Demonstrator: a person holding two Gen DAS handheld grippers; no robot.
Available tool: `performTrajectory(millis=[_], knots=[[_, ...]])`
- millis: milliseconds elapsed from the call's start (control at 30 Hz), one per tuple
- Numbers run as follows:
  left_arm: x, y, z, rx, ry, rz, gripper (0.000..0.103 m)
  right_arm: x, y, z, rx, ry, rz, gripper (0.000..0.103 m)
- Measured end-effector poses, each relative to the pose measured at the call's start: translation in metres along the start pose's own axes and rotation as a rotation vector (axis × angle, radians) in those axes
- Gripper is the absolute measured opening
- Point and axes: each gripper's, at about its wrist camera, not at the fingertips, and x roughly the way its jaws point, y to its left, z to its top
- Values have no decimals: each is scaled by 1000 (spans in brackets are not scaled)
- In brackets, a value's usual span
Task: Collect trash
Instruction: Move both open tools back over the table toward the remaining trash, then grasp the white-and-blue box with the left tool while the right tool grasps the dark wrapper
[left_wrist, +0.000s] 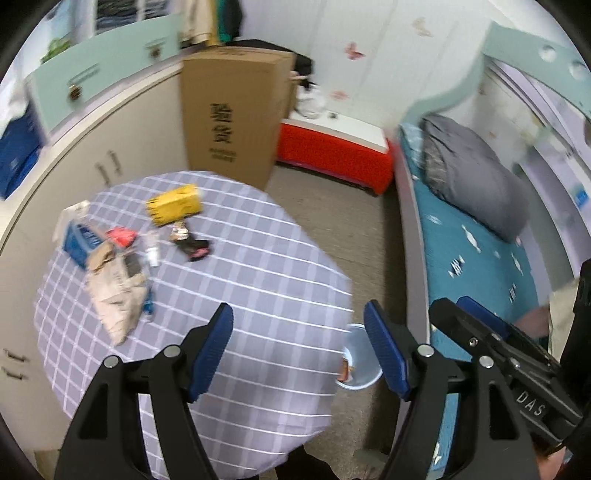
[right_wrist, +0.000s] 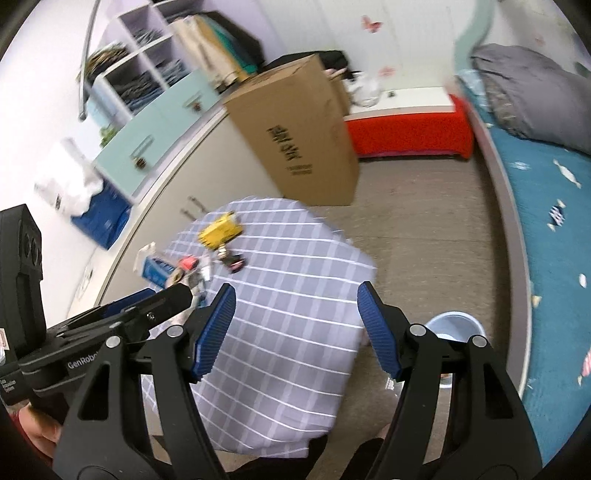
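Bed (left_wrist: 476, 258) along right side of room, teal patterned sheet, grey folded quilt (left_wrist: 476, 177) near its far end. Cream cabinet run (left_wrist: 122, 140) along left wall, mint drawers above.

Tall cardboard box (left_wrist: 232, 114) upright on floor past table's far edge, printed characters on front face. Red low cabinet (left_wrist: 332, 151), white top, against far wall between box and bed.

Table (left_wrist: 258, 288) under lilac checked cloth, centre of both views. Near half of tabletop bare.

Trash clustered toward far left part of tabletop:
- crumpled beige paper bag (left_wrist: 118, 299), closest to left edge, largest piece
- yellow carton (left_wrist: 173, 205) near far edge, lying flat
- blue packet (left_wrist: 77, 240) at far left edge, white scrap behind
- red wrapper (left_wrist: 120, 236) just beside blue packet
- small white bottle (left_wrist: 152, 251) beside red wrapper, lying down, blurred
- dark wrapper with pink print (left_wrist: 194, 247) just nearer than yellow carton

Pale blue bin (left_wrist: 356, 358) on floor off table's right edge, between table and bed; some scraps inside, kind not readable.

Left gripper (left_wrist: 299, 350) above near edge of tabletop, jaws spread wide, nothing between blue pads, no contact with cloth or trash. Well short of trash cluster.

Right gripper (right_wrist: 297, 328) likewise over near right corner, jaws apart, empty. Bin partly hidden behind its right finger in right wrist view.

Each gripper visible at edge of other's view. Both views motion-blurred.
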Motion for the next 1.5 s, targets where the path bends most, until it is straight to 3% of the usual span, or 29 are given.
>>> performTrajectory(millis=[300,667,900,1333,1433,1500], knots=[[1,112,32,-60,5,48,72,68,86,7,-15,50,26,68],[16,235,65,-99,30,105,72,153,159,10,18,102,17,68],[41,298,79,-146,71,153,72,192,173,14,25,145,-33,68],[109,342,92,-123,179,189,71,267,148,24,-21,245,-215,68],[119,342,92,-101,190,177,59,286,146,22,-49,281,-215,68],[125,342,92,-95,202,163,42,298,148,20,-83,299,-223,68]])
